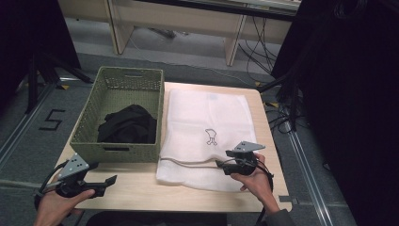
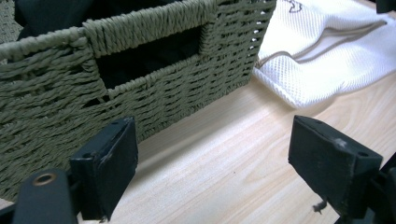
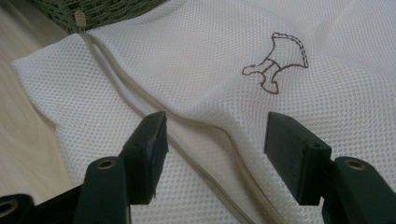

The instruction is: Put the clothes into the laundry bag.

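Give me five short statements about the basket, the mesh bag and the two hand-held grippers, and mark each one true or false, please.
1. The green woven basket holds black clothing. True.
2. The white mesh bag lies inside the basket. False: it lies flat on the table, beside the basket.
3. The right hand-held gripper has its jaws open above the bag's zipper. True.
4. The left hand-held gripper is shut on the basket's handle. False: its jaws are open over bare table, short of the basket.
5. The bag bears a small outlined figure. True.
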The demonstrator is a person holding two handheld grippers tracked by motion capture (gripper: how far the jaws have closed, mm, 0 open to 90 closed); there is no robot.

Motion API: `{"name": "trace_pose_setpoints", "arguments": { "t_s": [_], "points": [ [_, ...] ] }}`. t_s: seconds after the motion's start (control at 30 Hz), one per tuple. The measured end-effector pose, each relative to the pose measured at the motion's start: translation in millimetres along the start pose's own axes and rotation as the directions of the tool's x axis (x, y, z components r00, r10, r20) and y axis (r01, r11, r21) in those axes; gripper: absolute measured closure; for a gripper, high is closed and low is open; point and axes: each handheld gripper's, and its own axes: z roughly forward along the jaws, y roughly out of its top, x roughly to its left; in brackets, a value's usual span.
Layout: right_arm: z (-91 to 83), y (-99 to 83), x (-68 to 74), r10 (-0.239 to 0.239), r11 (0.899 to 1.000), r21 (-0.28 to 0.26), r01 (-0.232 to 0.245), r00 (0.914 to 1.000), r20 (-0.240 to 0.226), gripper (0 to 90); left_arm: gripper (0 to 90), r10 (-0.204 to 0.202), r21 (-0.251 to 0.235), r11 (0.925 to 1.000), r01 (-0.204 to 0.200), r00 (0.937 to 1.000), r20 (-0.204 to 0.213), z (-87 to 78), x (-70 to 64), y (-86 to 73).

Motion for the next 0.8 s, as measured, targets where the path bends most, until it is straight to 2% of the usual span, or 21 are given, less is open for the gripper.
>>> {"name": "trace_pose_setpoints", "arguments": {
  "t_s": [0.13,0.17,0.27,0.3,0.33,0.4,0.47,0.53,0.57,0.8],
  "points": [
    [0.5,0.0,-0.4,-0.004,1.0,0.003,0.004,1.0,0.0,41.0,15.4,0.003,0.003,1.0,-0.003,1.0,0.004,0.4,-0.5,0.0],
    [2.0,-1.5,1.7,0.019,1.0,-0.002,-0.019,0.9998,0.0,41.2,15.4,0.02,0.008,0.9998,-0.02,0.9998,0.007,1.0,-0.2,0.2],
    [1.0,-0.9,1.4,0.02,1.0,0.011,-0.02,0.9998,-0.004,41.6,15.5,0.015,0.011,0.9998,-0.015,0.9999,0.003,1.8,-1.8,0.0],
    [2.1,-1.1,1.5,0.018,1.0,-0.001,-0.018,0.9998,0.001,42.1,15.6,0.031,0.019,0.9993,-0.031,0.9995,0.003,1.7,-1.6,0.2],
    [1.6,-0.5,1.8,0.024,1.0,0.016,-0.024,0.9997,-0.006,43.9,16.4,0.036,0.02,0.9991,-0.036,0.9993,0.009,2.5,-1.6,0.2],
    [3.0,-0.6,-1.2,-0.009,1.0,0.016,0.009,0.9999,-0.006,44.8,16.4,0.034,0.027,0.999,-0.034,0.9994,0.011,3.7,-2.5,0.5],
    [4.0,-0.9,-1.8,-0.019,1.0,0.016,0.019,0.9997,0.012,45.5,16.5,0.037,0.031,0.9988,-0.037,0.9992,0.015,4.3,-3.0,0.6],
    [5.5,-0.6,-3.6,-0.033,0.999,0.019,0.033,0.9995,0.002,45.9,16.4,0.035,0.03,0.9989,-0.035,0.9991,0.024,5.1,-3.2,0.7],
    [5.3,-0.3,-3.2,-0.017,0.999,0.032,0.016,0.9998,0.007,45.9,16.4,0.035,0.03,0.9989,-0.035,0.9991,0.024,5.1,-3.2,0.7],
    [14.0,1.1,-8.9,-0.037,0.998,0.04,0.037,0.9993,0.002,46.5,17.1,0.035,0.044,0.9984,-0.036,0.9992,0.017,6.0,-4.1,1.0]
  ]
}}
